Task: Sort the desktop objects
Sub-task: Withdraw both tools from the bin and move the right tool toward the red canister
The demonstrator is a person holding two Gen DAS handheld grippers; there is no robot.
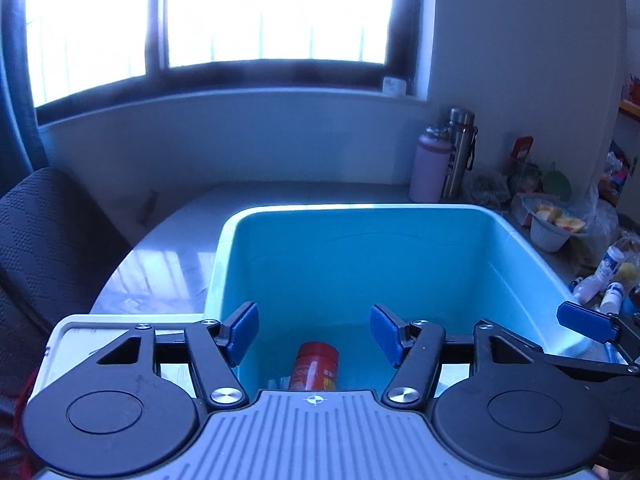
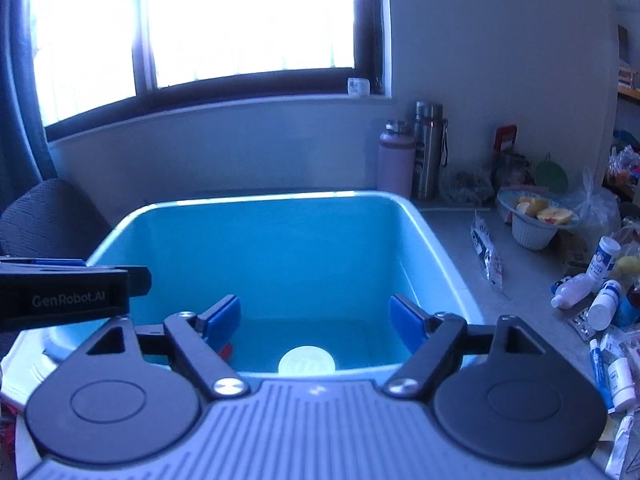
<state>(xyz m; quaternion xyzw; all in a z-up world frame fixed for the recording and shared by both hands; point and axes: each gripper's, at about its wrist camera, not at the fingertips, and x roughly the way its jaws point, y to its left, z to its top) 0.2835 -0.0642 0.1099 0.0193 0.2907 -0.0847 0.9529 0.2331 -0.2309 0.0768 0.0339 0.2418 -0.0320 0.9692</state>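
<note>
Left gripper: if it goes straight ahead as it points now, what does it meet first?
Probably the far inner wall of the blue bin. The left gripper is open and empty; the red jar lies lower, likely under its path.

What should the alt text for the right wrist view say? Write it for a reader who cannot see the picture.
The open right gripper hovers over a light blue bin with a round white lid at its bottom. The left gripper juts in from the left; small bottles and tubes clutter the table to the right.
</note>
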